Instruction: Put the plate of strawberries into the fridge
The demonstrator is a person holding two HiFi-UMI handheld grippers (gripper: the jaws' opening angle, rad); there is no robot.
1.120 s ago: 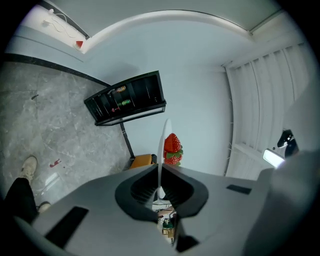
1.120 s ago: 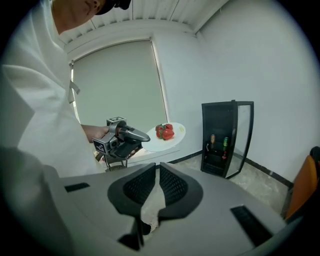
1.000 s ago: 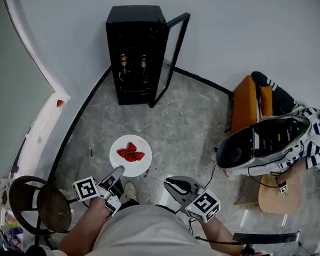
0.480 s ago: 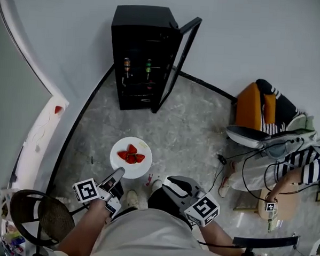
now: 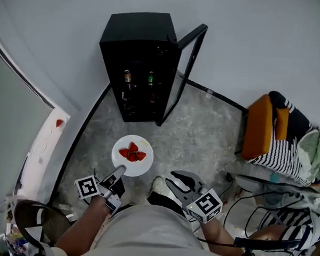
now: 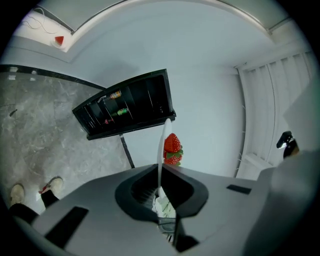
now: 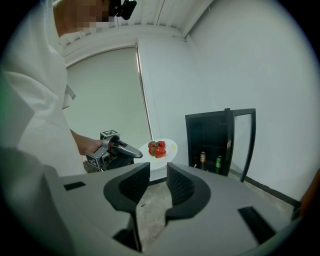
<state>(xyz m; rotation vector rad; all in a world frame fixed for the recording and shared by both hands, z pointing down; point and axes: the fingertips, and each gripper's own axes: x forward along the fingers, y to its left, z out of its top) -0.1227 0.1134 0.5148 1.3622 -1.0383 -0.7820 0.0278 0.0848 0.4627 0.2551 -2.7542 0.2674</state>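
A white plate [image 5: 142, 164] with a few red strawberries [image 5: 132, 153] is held level above the grey stone floor. My left gripper [image 5: 120, 171] is shut on the plate's near rim. In the left gripper view the plate [image 6: 161, 150] shows edge-on between the jaws, with the strawberries [image 6: 172, 148] beyond. The black fridge [image 5: 139, 59] stands ahead against the wall with its glass door [image 5: 187, 67] swung open to the right. My right gripper [image 5: 171, 182] hangs beside the plate, open with nothing between its jaws. The right gripper view shows the plate [image 7: 170, 146], the left gripper [image 7: 138, 154] and the fridge [image 7: 210, 140].
Two drink cans [image 5: 128, 76] [image 5: 151, 78] stand on a fridge shelf. An orange chair [image 5: 258, 132] draped with striped cloth is at the right, with cables [image 5: 263, 194] on the floor below it. A white ledge [image 5: 41, 145] runs along the left. A dark round stool [image 5: 35, 220] is at the lower left.
The view has drawn nearer to the fridge, which looks larger. The plate stays in my left gripper. The seated person and chair at the right have slid toward the frame's edge.
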